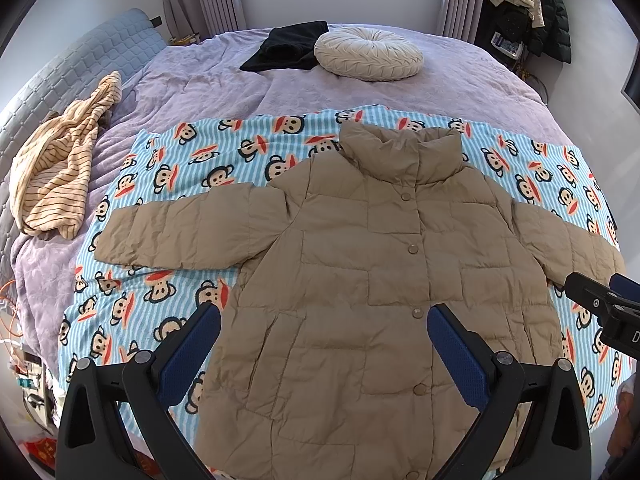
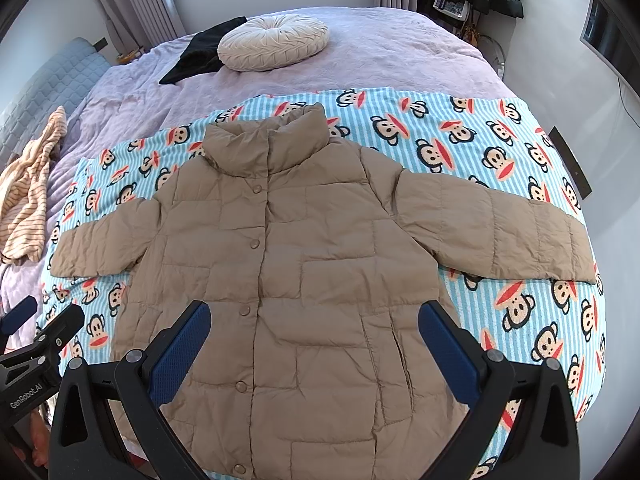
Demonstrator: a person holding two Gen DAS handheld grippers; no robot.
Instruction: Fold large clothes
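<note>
Two hand-held grippers hover over a tan jacket (image 1: 360, 280) that lies face up and buttoned on a monkey-print blanket (image 1: 168, 312) spread across the bed (image 1: 208, 76), both sleeves stretched out sideways. Far left on the bed sits a crumpled striped garment (image 1: 60, 176); further back are a black cloth (image 1: 288, 48) and a round cushion (image 1: 368, 54).

Going left to right across the jacket: the left sleeve (image 1: 176, 232) lies flat, the snap placket runs down the middle, and the right sleeve (image 2: 492, 228) reaches almost to the blanket's edge. No fold looks started yet.

Trouble I would expect: the shell looks puffy and slick, so a shallow pinch could slip off, or catch only the top layer and drag the front askew. Pulling a sleeve across could also ruck the loose blanket beneath. The right cuff near the bed's edge might slide off if nudged.

The left hand-held gripper (image 1: 324, 344) is spread wide, gripping nothing, above the lower left front. The right hand-held gripper (image 2: 316, 340) is likewise spread wide and empty above the lower right front; I cannot tell whether either touches the fabric.
</note>
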